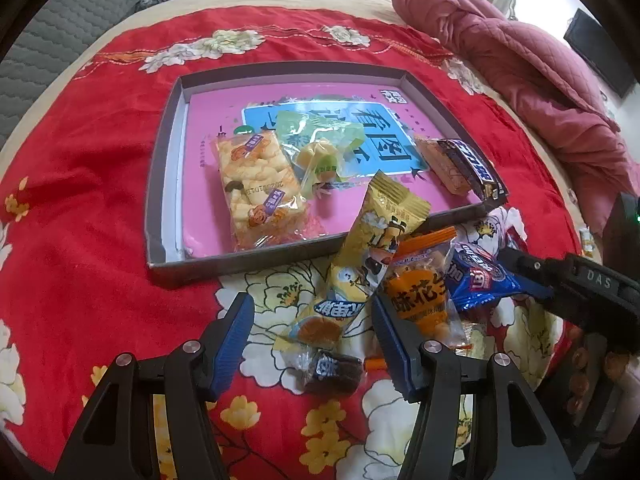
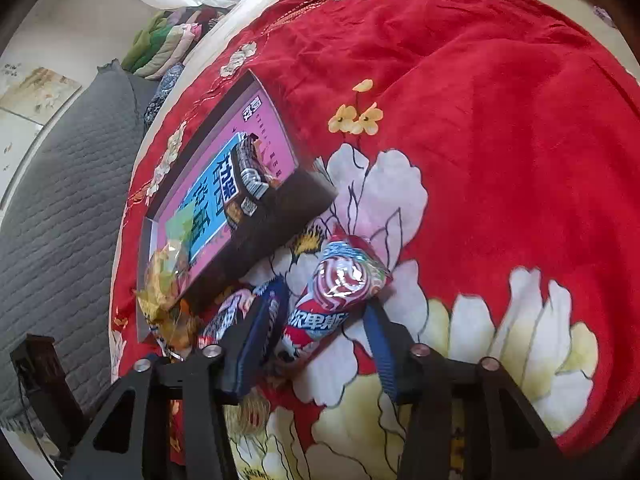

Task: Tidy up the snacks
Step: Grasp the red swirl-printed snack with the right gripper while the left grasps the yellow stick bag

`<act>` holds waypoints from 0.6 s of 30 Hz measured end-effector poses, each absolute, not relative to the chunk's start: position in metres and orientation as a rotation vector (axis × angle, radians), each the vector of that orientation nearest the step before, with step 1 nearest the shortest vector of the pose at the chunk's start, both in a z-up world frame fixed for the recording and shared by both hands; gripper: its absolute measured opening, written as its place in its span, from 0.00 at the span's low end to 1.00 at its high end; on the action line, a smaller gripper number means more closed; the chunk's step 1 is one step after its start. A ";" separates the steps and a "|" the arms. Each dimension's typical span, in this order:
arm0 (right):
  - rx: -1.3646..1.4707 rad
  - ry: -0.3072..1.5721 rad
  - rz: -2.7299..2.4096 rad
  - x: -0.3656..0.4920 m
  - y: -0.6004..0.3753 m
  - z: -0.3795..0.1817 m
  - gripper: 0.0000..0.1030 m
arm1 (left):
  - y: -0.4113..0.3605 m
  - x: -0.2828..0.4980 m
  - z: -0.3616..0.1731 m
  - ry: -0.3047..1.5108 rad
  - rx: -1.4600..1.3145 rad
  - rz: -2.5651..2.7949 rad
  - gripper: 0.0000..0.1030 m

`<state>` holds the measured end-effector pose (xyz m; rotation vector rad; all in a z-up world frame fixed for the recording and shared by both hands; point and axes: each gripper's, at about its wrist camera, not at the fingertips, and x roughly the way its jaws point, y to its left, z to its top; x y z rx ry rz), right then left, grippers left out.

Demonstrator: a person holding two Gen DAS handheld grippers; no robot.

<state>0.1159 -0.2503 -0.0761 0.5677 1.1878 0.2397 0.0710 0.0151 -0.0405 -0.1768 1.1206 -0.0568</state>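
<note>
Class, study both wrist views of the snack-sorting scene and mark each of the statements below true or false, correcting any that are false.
1. The tray lies on a red flowered cloth. True.
2. The tray holds no snacks. False: several lie in it, among them a rice-cracker pack and a dark chocolate bar.
3. The yellow snack packet leans over the tray's near rim. True.
4. The right gripper straddles a green bottle. False: a red-and-white swirl-patterned packet lies between its jaws.
5. The orange packet lies inside the tray. False: it lies on the cloth, outside the tray.
</note>
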 end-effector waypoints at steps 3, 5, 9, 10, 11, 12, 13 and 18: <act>0.562 1.181 0.257 0.124 -0.247 -0.078 0.39 | 0.014 0.074 -0.043 1.119 -0.178 -0.063 0.61; 0.541 1.182 0.265 0.129 -0.245 -0.079 0.32 | 0.014 0.076 -0.045 1.123 -0.181 -0.072 0.61; 0.510 1.166 0.287 0.138 -0.243 -0.080 0.27 | 0.011 0.080 -0.050 1.133 -0.172 -0.088 0.61; 0.497 1.164 0.290 0.140 -0.243 -0.081 0.27 | 0.010 0.081 -0.052 1.137 -0.170 -0.089 0.61; 0.487 1.163 0.293 0.142 -0.242 -0.081 0.26 | 0.009 0.082 -0.053 1.139 -0.174 -0.093 0.61; 0.484 1.161 0.296 0.142 -0.242 -0.081 0.26 | 0.009 0.084 -0.055 1.143 -0.184 -0.098 0.61; 0.482 1.159 0.299 0.142 -0.242 -0.081 0.26 | 0.009 0.085 -0.057 1.143 -0.194 -0.100 0.61; 0.458 1.129 0.308 0.137 -0.245 -0.073 0.26 | 0.011 0.091 -0.061 1.140 -0.241 -0.124 0.39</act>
